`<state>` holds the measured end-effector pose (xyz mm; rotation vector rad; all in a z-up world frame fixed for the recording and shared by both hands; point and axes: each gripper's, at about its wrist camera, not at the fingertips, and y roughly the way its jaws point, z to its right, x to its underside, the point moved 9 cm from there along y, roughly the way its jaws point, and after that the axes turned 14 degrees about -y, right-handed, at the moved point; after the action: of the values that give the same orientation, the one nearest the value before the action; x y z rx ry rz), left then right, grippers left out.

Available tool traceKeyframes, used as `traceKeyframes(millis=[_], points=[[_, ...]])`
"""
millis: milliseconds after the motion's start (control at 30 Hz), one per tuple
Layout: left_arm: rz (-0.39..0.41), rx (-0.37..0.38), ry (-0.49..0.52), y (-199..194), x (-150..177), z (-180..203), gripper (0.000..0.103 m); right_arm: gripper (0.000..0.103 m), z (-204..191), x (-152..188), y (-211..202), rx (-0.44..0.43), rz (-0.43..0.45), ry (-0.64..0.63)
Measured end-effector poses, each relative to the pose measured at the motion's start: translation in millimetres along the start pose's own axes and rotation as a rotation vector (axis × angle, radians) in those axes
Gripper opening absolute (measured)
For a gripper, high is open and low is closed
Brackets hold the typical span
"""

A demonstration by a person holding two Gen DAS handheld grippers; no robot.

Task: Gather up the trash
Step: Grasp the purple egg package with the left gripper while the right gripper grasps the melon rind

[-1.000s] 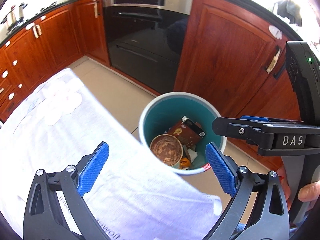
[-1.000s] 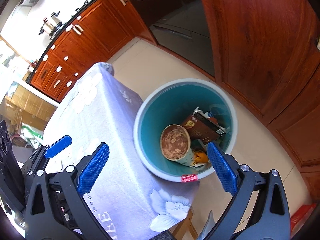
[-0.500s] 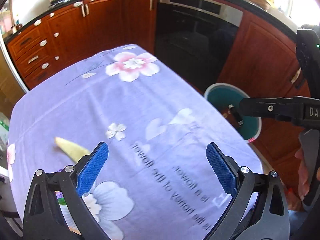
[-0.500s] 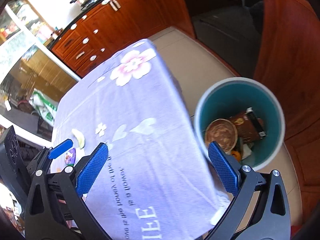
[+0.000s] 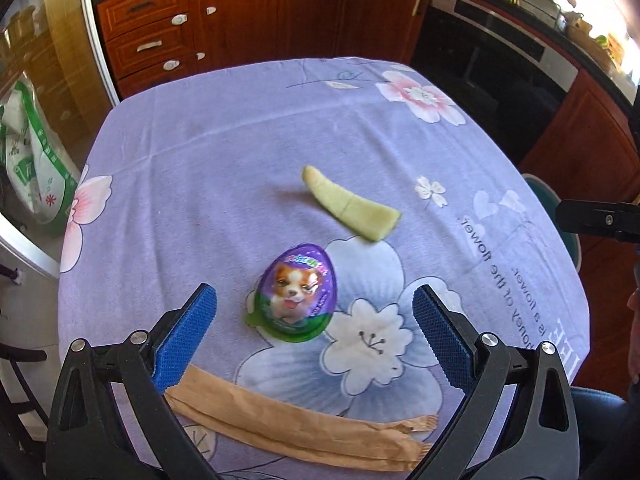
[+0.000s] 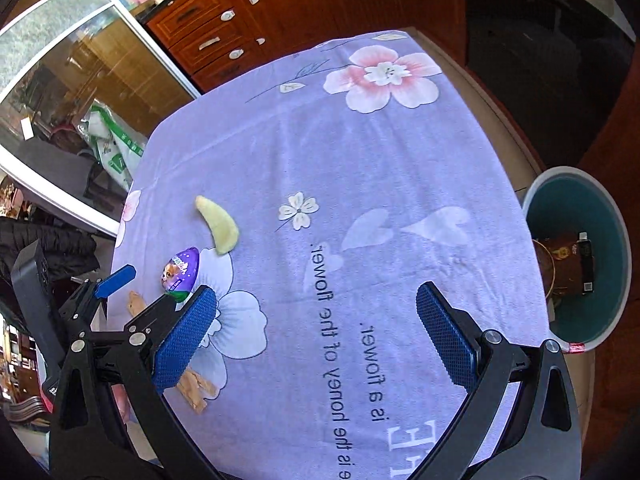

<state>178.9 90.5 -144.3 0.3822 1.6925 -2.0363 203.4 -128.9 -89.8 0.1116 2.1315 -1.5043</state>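
A purple and green egg-shaped wrapper with a puppy picture (image 5: 297,292) lies on the lilac flowered tablecloth (image 5: 240,152), just ahead of my open, empty left gripper (image 5: 314,338). A pale yellow peel strip (image 5: 352,208) lies beyond it. A flat brown paper wrapper (image 5: 304,428) lies under the gripper. My right gripper (image 6: 316,340) is open and empty above the cloth's printed text; in its view the egg wrapper (image 6: 181,270), peel (image 6: 218,224) and left gripper (image 6: 116,280) sit at left. The teal bin (image 6: 576,256) holding trash stands on the floor at right.
Red-brown kitchen cabinets (image 5: 224,12) and a black oven (image 5: 496,52) line the far side. A green and white bag (image 5: 32,152) leans by a glass door at left. The bin's rim (image 5: 554,204) peeks past the table's right edge.
Both grippers have swung left from above the bin to over the table. The egg wrapper, peel and brown paper have come into view; both grippers stay open.
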Motion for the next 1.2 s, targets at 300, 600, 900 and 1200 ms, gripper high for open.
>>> traceKeyframes(millis=[300, 600, 900, 1200], points=[[-0.014, 0.031, 0.030, 13.3, 2.5, -16.1, 0.089, 0.096, -28.3, -4.8, 27.0, -0.002, -0.057, -0.039], [-0.058, 0.071, 0.070, 31.5, 7.1, -14.2, 0.060, 0.096, -47.2, -13.0, 55.3, 0.004, -0.094, -0.085], [0.010, 0.070, 0.025, 20.7, -15.1, -32.1, 0.044, 0.096, -76.8, -41.0, 84.0, 0.018, -0.062, -0.193], [0.028, 0.064, -0.086, 19.8, -42.4, -64.6, 0.045, 0.075, -117.5, -78.9, 122.7, 0.010, -0.037, -0.340]])
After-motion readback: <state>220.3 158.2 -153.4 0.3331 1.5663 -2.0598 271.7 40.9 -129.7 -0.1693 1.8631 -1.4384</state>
